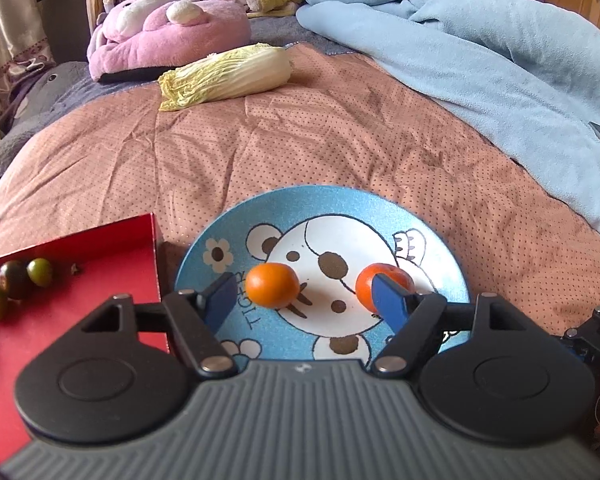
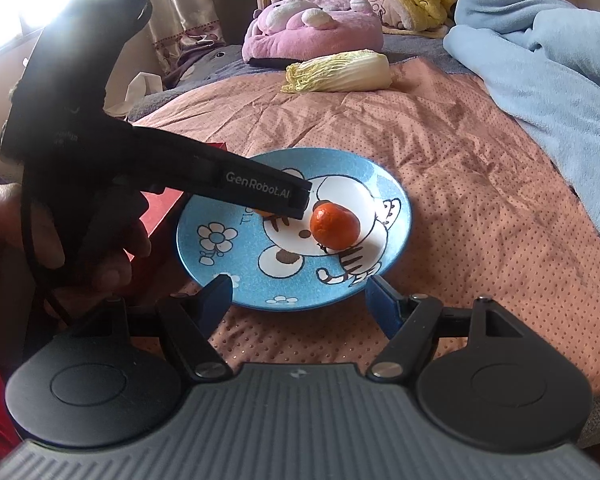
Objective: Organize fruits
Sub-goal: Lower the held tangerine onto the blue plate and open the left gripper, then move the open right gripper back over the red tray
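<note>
A blue cartoon plate lies on the pink bedspread and holds two oranges. In the left wrist view my left gripper is open over the plate, one orange between its fingers near the left one, the other orange partly behind the right finger. In the right wrist view the plate shows one orange plainly; the other is mostly hidden under my left gripper. My right gripper is open and empty at the plate's near rim.
A red box left of the plate carries several small green and dark fruits. A napa cabbage lies further back. A light blue blanket covers the right side. Pink and yellow plush toys sit at the back.
</note>
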